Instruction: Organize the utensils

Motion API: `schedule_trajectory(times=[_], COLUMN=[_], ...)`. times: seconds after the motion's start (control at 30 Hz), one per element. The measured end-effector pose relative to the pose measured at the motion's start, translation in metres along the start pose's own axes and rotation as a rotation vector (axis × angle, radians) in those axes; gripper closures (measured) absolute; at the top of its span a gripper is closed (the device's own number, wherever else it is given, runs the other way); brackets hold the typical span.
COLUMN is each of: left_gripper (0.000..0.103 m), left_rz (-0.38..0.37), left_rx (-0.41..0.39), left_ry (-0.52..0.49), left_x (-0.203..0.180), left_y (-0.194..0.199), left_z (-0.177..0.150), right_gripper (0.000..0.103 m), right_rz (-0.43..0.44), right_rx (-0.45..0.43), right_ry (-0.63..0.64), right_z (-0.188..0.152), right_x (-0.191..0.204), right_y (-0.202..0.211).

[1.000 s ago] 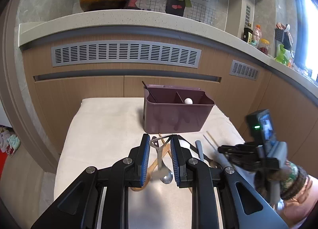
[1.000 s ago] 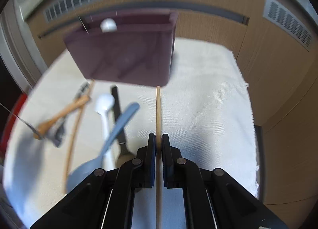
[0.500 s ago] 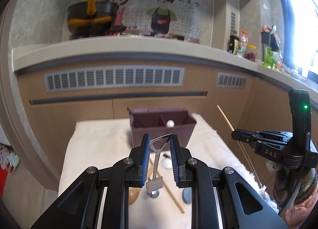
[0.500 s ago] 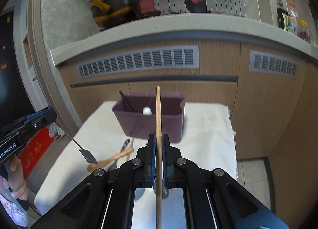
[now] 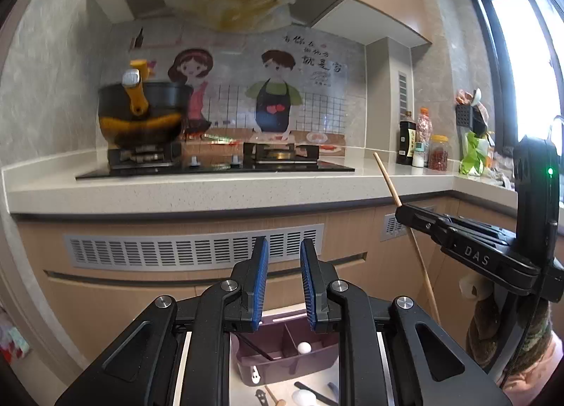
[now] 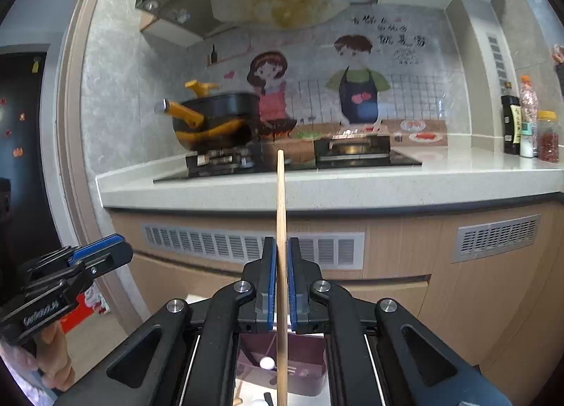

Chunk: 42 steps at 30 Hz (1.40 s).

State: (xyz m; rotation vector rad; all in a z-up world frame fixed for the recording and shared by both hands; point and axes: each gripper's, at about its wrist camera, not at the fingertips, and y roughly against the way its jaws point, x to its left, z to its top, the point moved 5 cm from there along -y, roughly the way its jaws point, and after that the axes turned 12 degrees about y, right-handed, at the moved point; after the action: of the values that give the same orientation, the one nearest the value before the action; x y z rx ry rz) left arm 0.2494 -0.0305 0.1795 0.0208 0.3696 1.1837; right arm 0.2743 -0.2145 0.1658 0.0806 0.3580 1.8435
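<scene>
My left gripper [image 5: 283,258] is open and empty, raised high above the purple utensil caddy [image 5: 282,356], which shows below between my arms with a dark utensil and a white ball-ended one inside. My right gripper [image 6: 281,265] is shut on a wooden chopstick [image 6: 281,212] that stands upright; in the left wrist view the chopstick [image 5: 387,180] points up and left. The caddy also shows in the right wrist view [image 6: 303,346], directly below the gripper. Loose utensils [image 5: 303,395] lie on the white cloth in front of the caddy.
A kitchen counter [image 5: 211,191] with a gas hob and a black-and-yellow pot [image 5: 141,113] runs behind. Bottles and jars [image 5: 423,145] stand at the right. Wooden cabinet fronts with vents [image 5: 190,247] lie below.
The metal utensil that my left gripper held is gone from its fingers. Both grippers have risen and tilted up, and the right one still holds the chopstick.
</scene>
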Motion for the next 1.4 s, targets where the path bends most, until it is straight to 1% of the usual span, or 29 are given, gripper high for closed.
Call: schedule_trajectory(times=[0.07, 0.1, 0.17, 0.2, 0.27, 0.3, 0.33, 0.4, 0.43, 0.47, 0.5, 0.57, 0.67, 0.7, 0.8, 0.83, 0.87, 0.9, 0.93, 1.03, 1.1, 1.17, 1.2, 1.23, 1.27, 1.3, 1.4], left_gripper=[0.084, 0.084, 0.084, 0.083, 0.083, 0.083, 0.082, 0.082, 0.081, 0.081, 0.081, 0.08, 0.078, 0.079, 0.079, 0.079, 0.079, 0.079, 0.078, 0.078, 0.078, 0.081, 0.083, 0.091, 0.091, 0.091, 0.091], left_rz=[-0.016, -0.005, 0.014, 0.026, 0.04, 0.043, 0.041, 0.048, 0.045, 0.031, 0.019, 0.001, 0.005, 0.02, 0.098, 0.107, 0.112, 0.118, 0.126, 0.138, 0.144, 0.148, 0.155, 0.16, 0.158, 0.147, 0.141], left_rx=[0.066, 0.12, 0.201, 0.264, 0.336, 0.393, 0.427, 0.527, 0.563, 0.633, 0.681, 0.731, 0.775, 0.795, 0.852, 0.866, 0.901, 0.917, 0.92, 0.962, 0.951, 0.93, 0.906, 0.881, 0.861, 0.826, 0.682], left_ry=[0.003, -0.004, -0.011, -0.013, -0.019, -0.028, -0.035, -0.052, -0.057, -0.061, -0.062, -0.076, -0.121, -0.14, -0.204, -0.212, -0.225, -0.237, -0.249, -0.256, -0.289, -0.279, -0.259, -0.247, -0.225, -0.18, -0.1], left_x=[0.008, 0.015, 0.024, 0.031, 0.039, 0.044, 0.046, 0.054, 0.056, 0.058, 0.057, 0.052, 0.046, 0.045, 0.049, 0.053, 0.054, 0.055, 0.057, 0.056, 0.054, 0.056, 0.058, 0.059, 0.06, 0.061, 0.06], left_y=[-0.016, -0.028, -0.045, -0.055, -0.063, -0.067, -0.069, -0.071, -0.071, -0.074, -0.077, -0.082, -0.098, -0.106, -0.13, -0.133, -0.139, -0.142, -0.143, -0.146, -0.142, -0.137, -0.132, -0.127, -0.122, -0.114, -0.087], left_z=[-0.011, -0.025, -0.05, -0.07, -0.098, -0.118, -0.13, -0.166, -0.177, -0.193, -0.204, -0.217, -0.228, -0.232, -0.245, -0.248, -0.254, -0.257, -0.261, -0.27, -0.274, -0.275, -0.275, -0.275, -0.274, -0.271, -0.254], right_gripper=[0.097, 0.097, 0.097, 0.097, 0.097, 0.097, 0.097, 0.097, 0.097, 0.097, 0.097, 0.097, 0.097, 0.097, 0.097, 0.097, 0.097, 0.097, 0.097, 0.097, 0.097, 0.097, 0.097, 0.097, 0.097, 0.097, 0.097], right_rz=[0.005, 0.008, 0.012, 0.019, 0.023, 0.026, 0.031, 0.04, 0.041, 0.04, 0.043, 0.05, 0.051, 0.052, 0.052, 0.053, 0.055, 0.057, 0.058, 0.063, 0.067, 0.074, 0.074, 0.077, 0.077, 0.077, 0.078], right_rx=[0.043, 0.066, 0.116, 0.14, 0.161, 0.168, 0.175, 0.181, 0.183, 0.183, 0.184, 0.191, 0.206, 0.211, 0.228, 0.235, 0.24, 0.247, 0.252, 0.26, 0.264, 0.27, 0.272, 0.276, 0.278, 0.281, 0.296], right_ry=[0.004, 0.002, -0.01, -0.016, -0.027, -0.029, -0.031, -0.029, -0.024, -0.019, -0.015, -0.014, -0.008, -0.007, -0.004, -0.01, -0.014, -0.021, -0.024, -0.032, -0.037, -0.047, -0.051, -0.056, -0.057, -0.058, -0.056], right_z=[-0.017, -0.026, -0.046, -0.055, -0.069, -0.075, -0.081, -0.086, -0.087, -0.089, -0.091, -0.093, -0.1, -0.101, -0.109, -0.113, -0.114, -0.117, -0.119, -0.124, -0.126, -0.13, -0.131, -0.133, -0.135, -0.137, -0.142], right_x=[0.0, -0.001, -0.002, -0.001, -0.001, 0.0, 0.001, 0.005, 0.007, 0.009, 0.012, 0.015, 0.017, 0.017, 0.015, 0.013, 0.013, 0.011, 0.011, 0.011, 0.011, 0.012, 0.012, 0.013, 0.014, 0.015, 0.02], right_y=[-0.008, -0.012, -0.017, -0.018, -0.015, -0.013, -0.009, -0.003, -0.002, 0.0, 0.002, 0.003, 0.006, 0.007, 0.008, 0.008, 0.007, 0.007, 0.005, 0.004, 0.004, 0.004, 0.004, 0.005, 0.006, 0.007, 0.01])
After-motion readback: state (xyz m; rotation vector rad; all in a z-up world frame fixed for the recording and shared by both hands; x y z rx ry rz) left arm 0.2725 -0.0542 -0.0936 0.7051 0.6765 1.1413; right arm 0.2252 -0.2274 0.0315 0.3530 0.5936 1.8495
